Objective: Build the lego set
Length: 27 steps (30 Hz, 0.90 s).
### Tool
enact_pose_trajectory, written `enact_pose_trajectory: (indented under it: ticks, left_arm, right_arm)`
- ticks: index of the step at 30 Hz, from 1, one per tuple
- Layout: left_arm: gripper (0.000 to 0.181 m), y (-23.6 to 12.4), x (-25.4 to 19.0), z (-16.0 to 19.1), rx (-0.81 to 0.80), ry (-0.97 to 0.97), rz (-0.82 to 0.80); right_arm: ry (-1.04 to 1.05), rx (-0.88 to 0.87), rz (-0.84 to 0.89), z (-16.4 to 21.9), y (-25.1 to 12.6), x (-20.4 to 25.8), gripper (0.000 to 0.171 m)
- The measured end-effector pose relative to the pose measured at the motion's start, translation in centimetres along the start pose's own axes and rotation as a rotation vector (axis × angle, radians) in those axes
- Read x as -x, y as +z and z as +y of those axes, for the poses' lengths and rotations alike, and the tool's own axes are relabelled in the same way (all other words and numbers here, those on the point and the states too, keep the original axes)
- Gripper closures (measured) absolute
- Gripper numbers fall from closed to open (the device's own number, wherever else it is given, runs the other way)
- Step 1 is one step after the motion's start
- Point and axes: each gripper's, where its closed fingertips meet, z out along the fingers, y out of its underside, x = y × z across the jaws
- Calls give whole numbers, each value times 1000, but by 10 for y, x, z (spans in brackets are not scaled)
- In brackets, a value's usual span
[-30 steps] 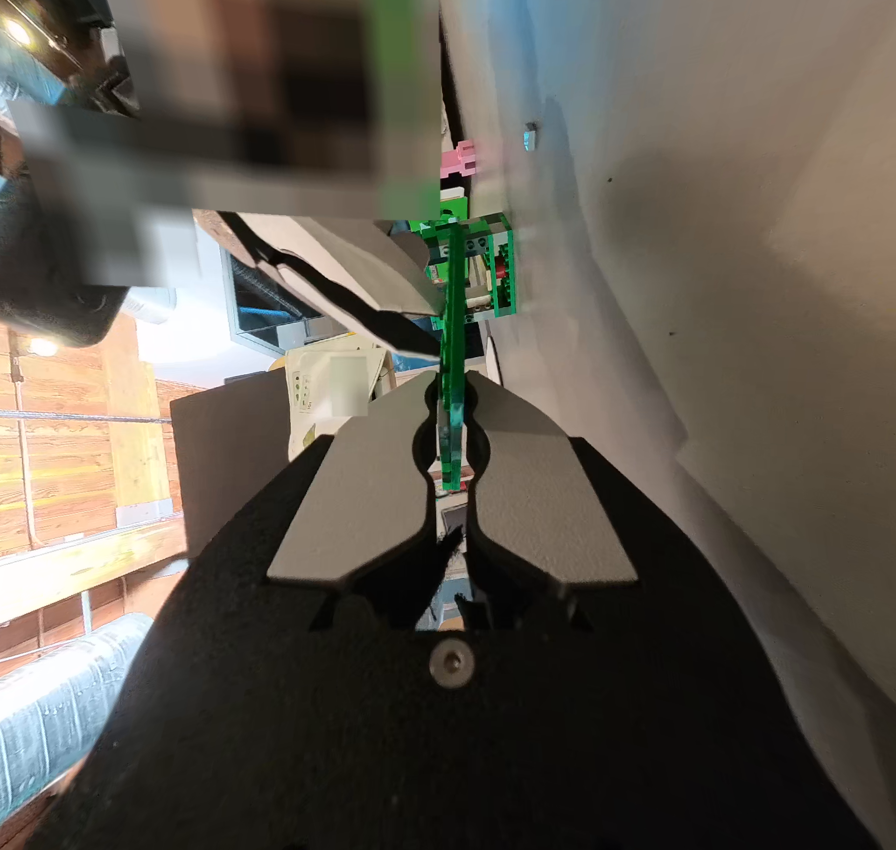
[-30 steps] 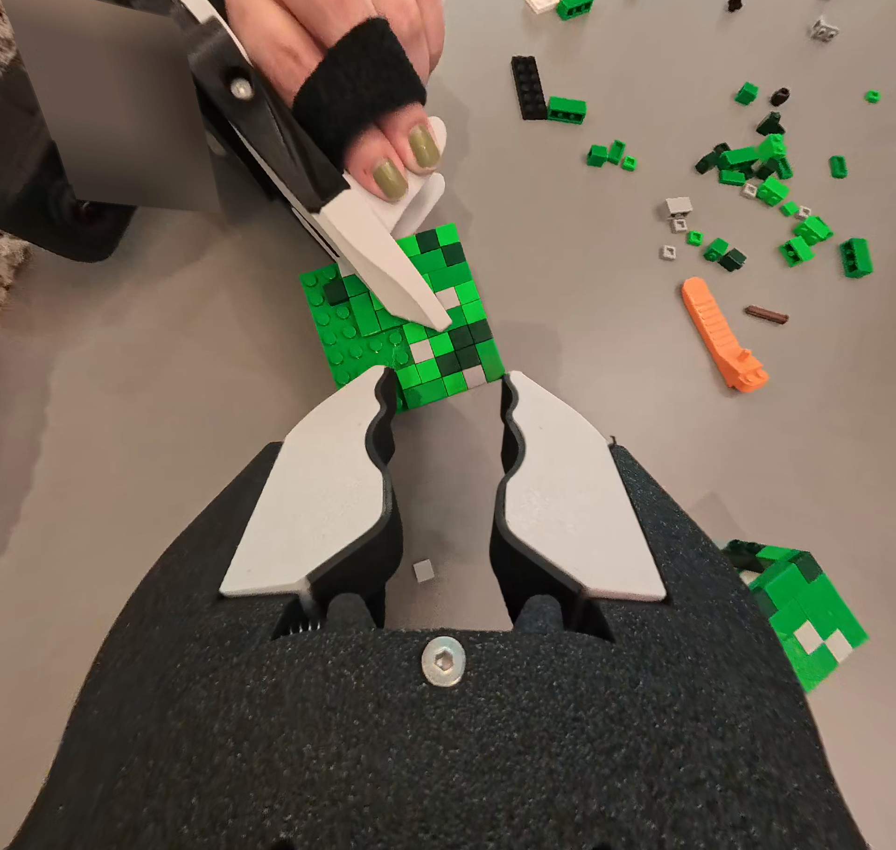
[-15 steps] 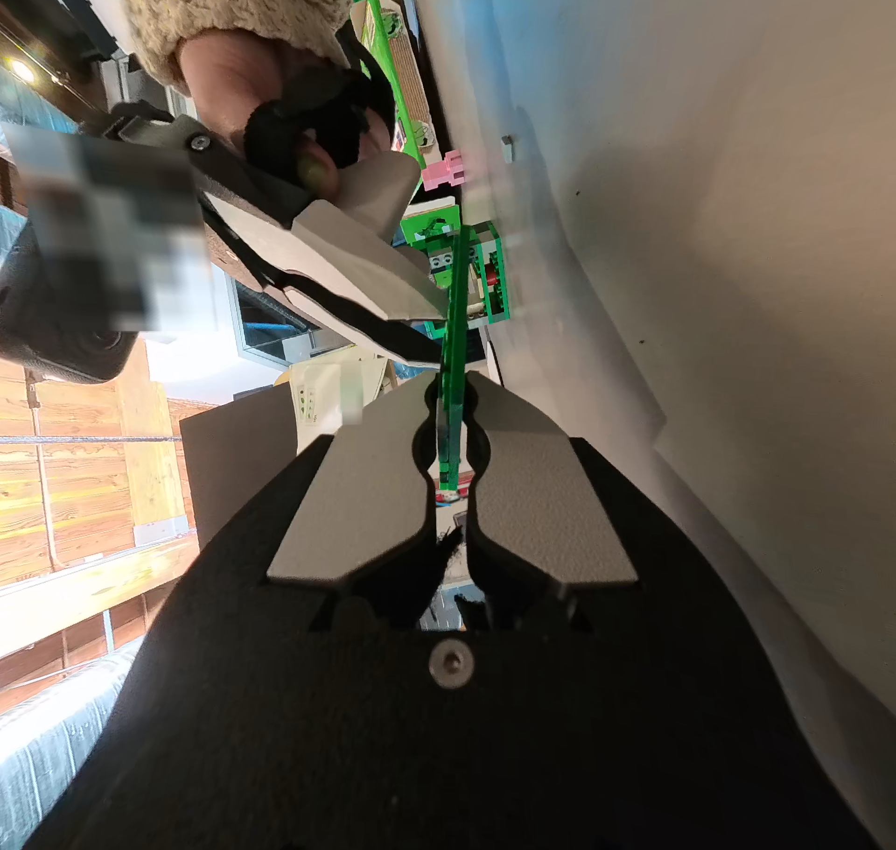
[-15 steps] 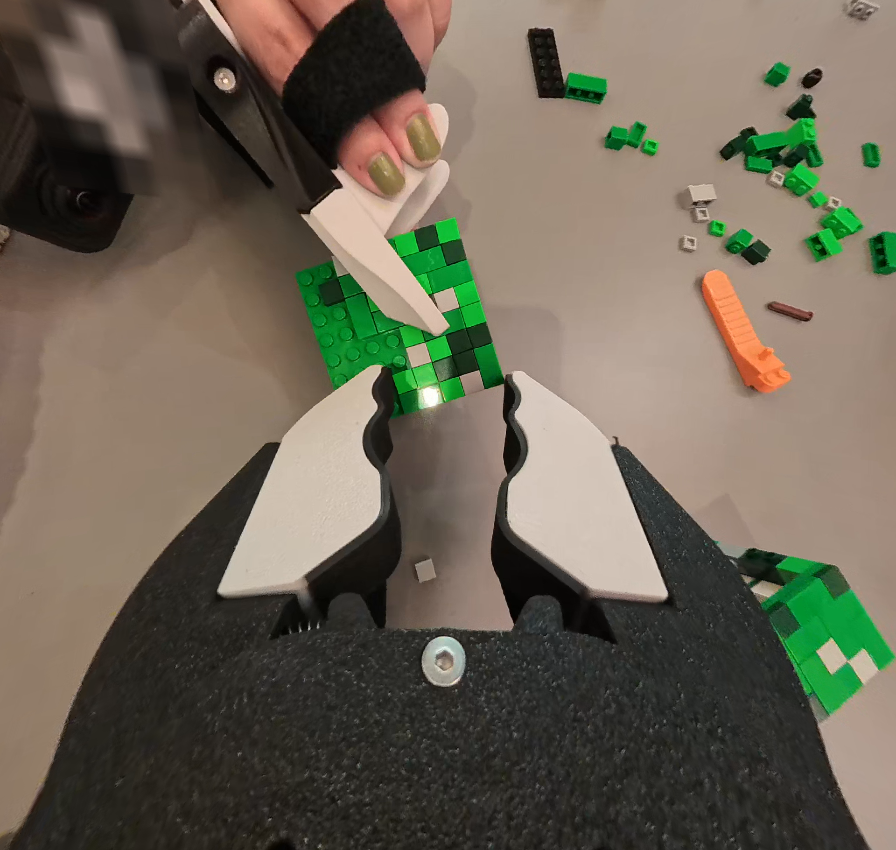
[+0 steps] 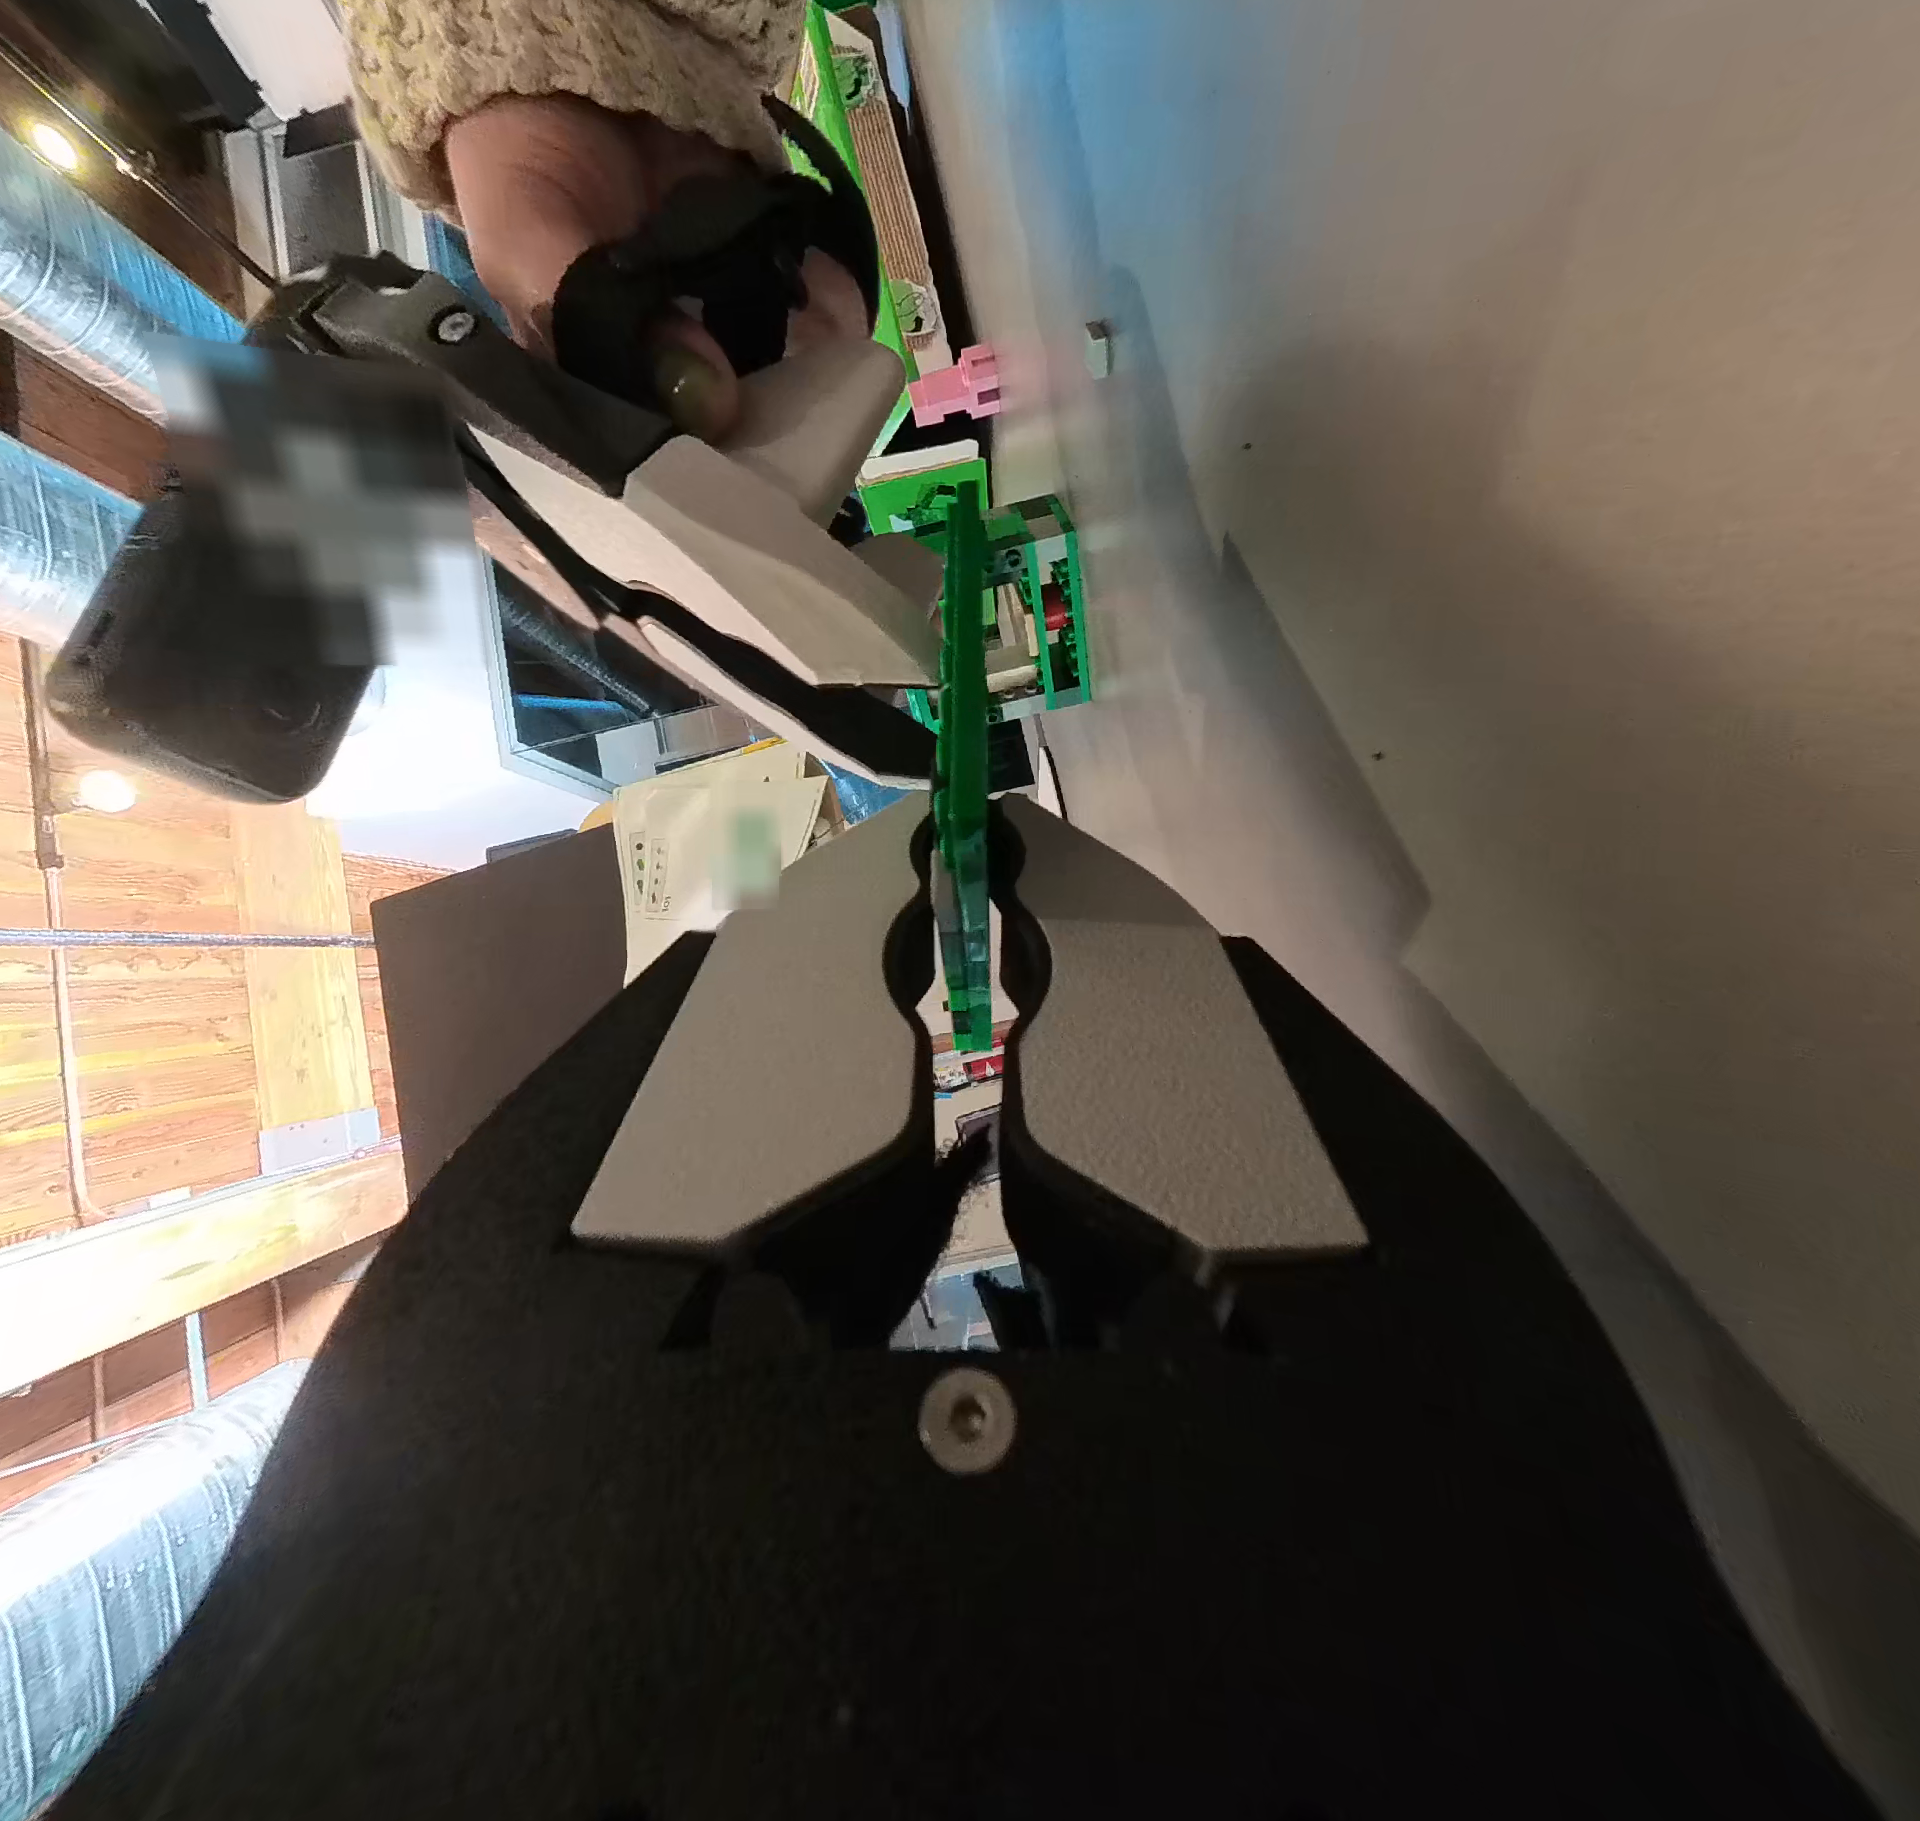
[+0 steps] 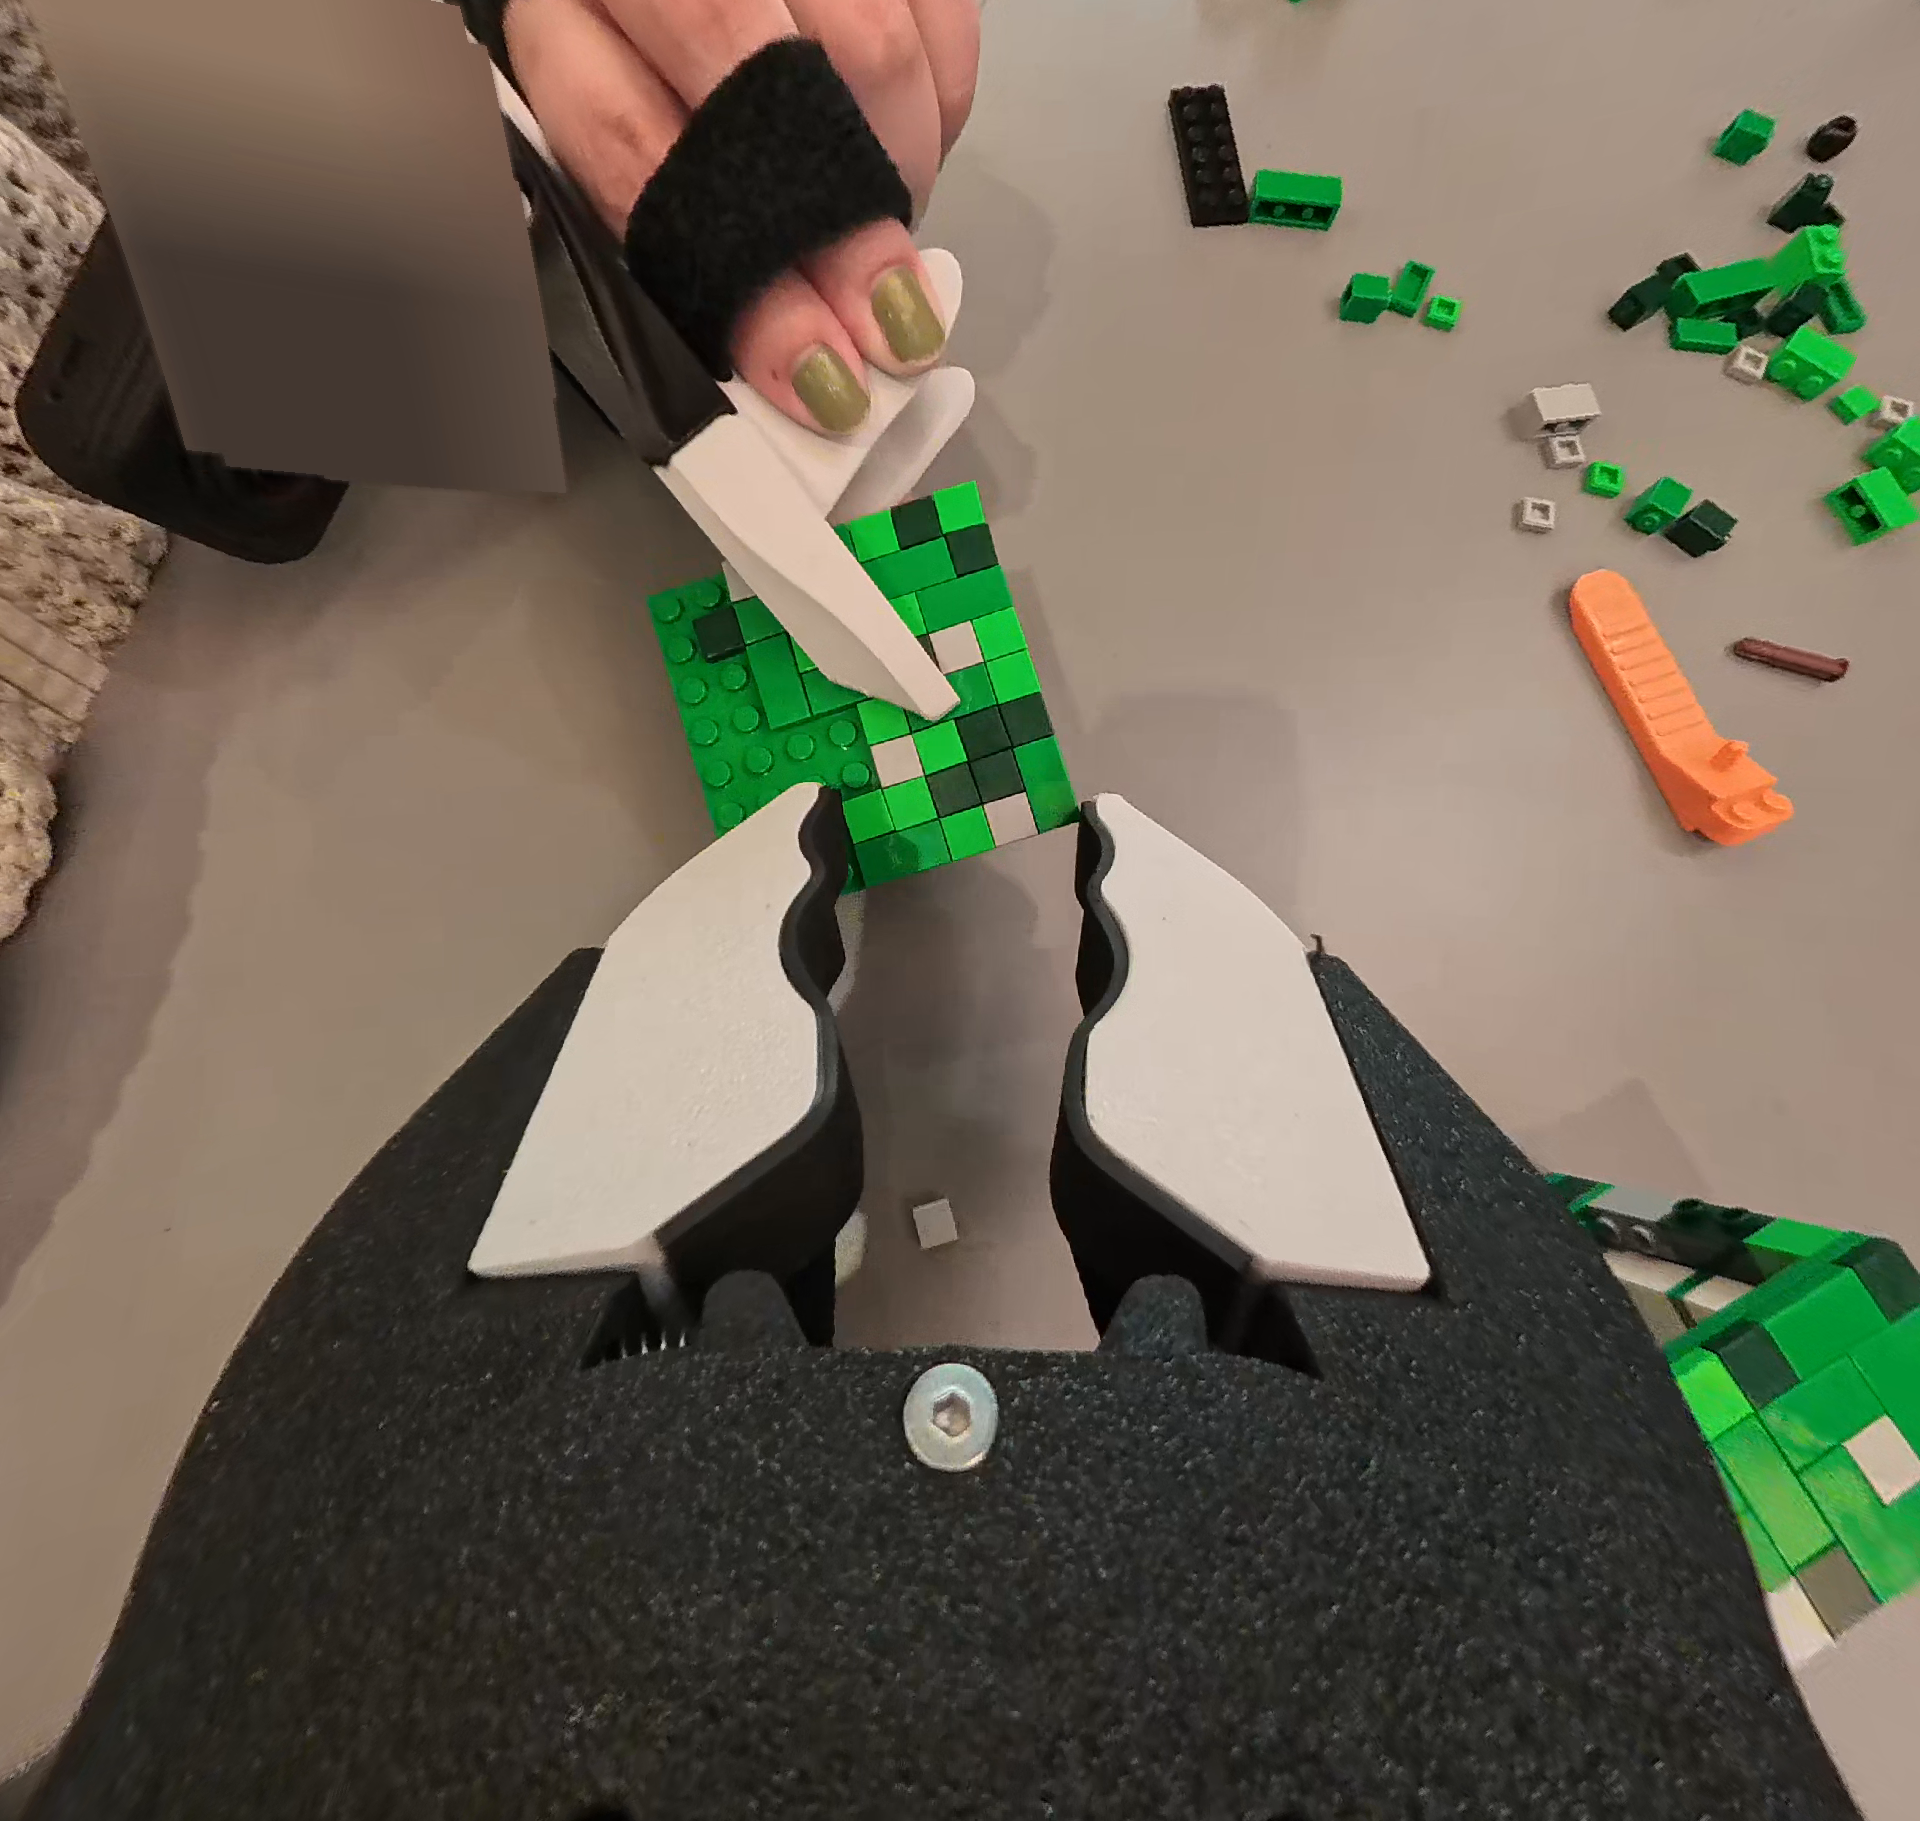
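A square green plate (image 6: 935,753), partly covered with light green, dark green and grey tiles, is held just above the grey table (image 6: 1299,836). My left gripper (image 5: 961,815) is shut on it, and the plate shows edge-on (image 5: 961,691) between the fingers. In the right wrist view one left finger (image 6: 821,618) lies across the plate's top. My right gripper (image 6: 951,815) is open and empty, its fingertips at the plate's near edge. In the left wrist view the right gripper (image 5: 914,722) meets the plate's top face.
An orange brick separator (image 6: 1662,722), a brown bar (image 6: 1787,657) and several loose green, grey and black bricks (image 6: 1766,317) lie at the right. A part-built green block (image 6: 1818,1408) sits at the lower right. A small grey tile (image 6: 935,1226) lies on the table under my right gripper. The grippers are tip to tip, or close to it. The part-built green block (image 6: 1818,1408) sits 12 cm or so from the ends of my right fingers.
My left gripper has stayed shut on the plate. My right gripper has stayed open at the plate's edge and has shifted slightly along it. The hand on the right gripper has come into the left wrist view.
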Motion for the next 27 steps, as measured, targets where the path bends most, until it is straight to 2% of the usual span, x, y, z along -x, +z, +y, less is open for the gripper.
enact_pose_trajectory:
  ticks: [9, 10, 11, 13, 15, 16, 18, 19, 23, 27]
  left_arm:
    - [174, 0, 1, 1, 3, -4, -2]
    - [175, 0, 0, 0, -3, -1, 5]
    - [175, -1, 1, -2, -13, 12, -9]
    - [176, 1, 2, 0, 9, 27, -13]
    - [175, 1, 2, 2, 11, 16, -9]
    - [176, 2, 1, 3, 16, 10, -3]
    - [176, 3, -1, 6, 31, 0, 11]
    - [175, 3, 0, 8, 38, -7, 7]
    - [175, 2, 2, 7, 33, -7, -5]
    - [175, 1, 7, 6, 32, 11, -33]
  right_arm:
    - [50, -40, -39, -2, -1, 0, 129]
    - [61, -45, -23, -2, -1, -3, 139]
    - [78, -72, 54, -5, -4, -16, 171]
    - [146, -192, -43, -19, -12, -10, 171]
    - [146, -211, -42, -21, -16, -12, 165]
    - [118, -202, -17, -20, -17, -13, 156]
    - [74, -159, -16, -16, -14, -8, 128]
    - [58, -120, -7, -12, -11, -7, 121]
    - [-18, -26, 67, -3, 1, -8, 119]
    - [13, -43, 35, -5, -1, -5, 121]
